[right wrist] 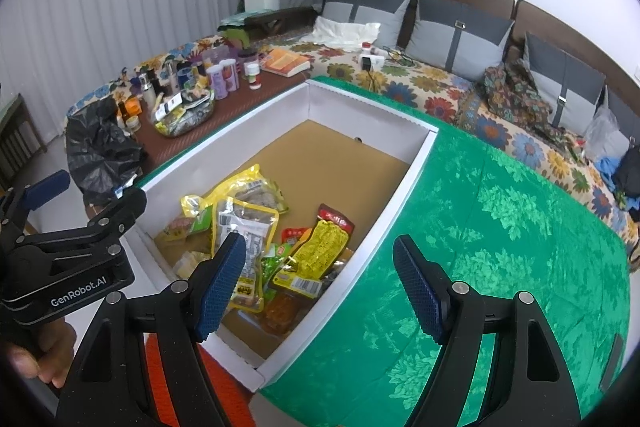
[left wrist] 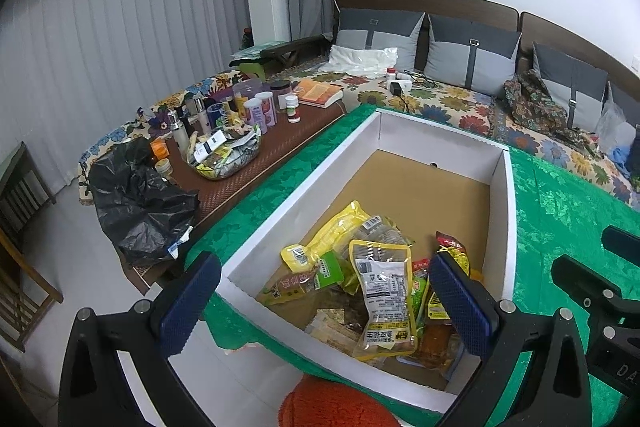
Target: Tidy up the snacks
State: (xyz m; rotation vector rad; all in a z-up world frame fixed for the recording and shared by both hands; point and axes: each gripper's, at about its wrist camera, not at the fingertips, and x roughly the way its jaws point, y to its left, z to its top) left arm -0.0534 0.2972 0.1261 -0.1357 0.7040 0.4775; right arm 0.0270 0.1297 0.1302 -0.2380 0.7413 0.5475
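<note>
Left wrist view shows the left gripper [left wrist: 320, 303] with jaws wide and empty above the white box [left wrist: 505, 211], whose near half holds a heap of snack packets [left wrist: 386, 301]; its far half is bare cardboard. Right gripper [right wrist: 318, 291] hangs wide and empty over the box's right wall, with clear green cloth [right wrist: 520, 227] beside it.

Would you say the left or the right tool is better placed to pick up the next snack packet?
Left: the left tool hangs open directly over the packets in the box, while the right tool straddles the box's wall.
</note>
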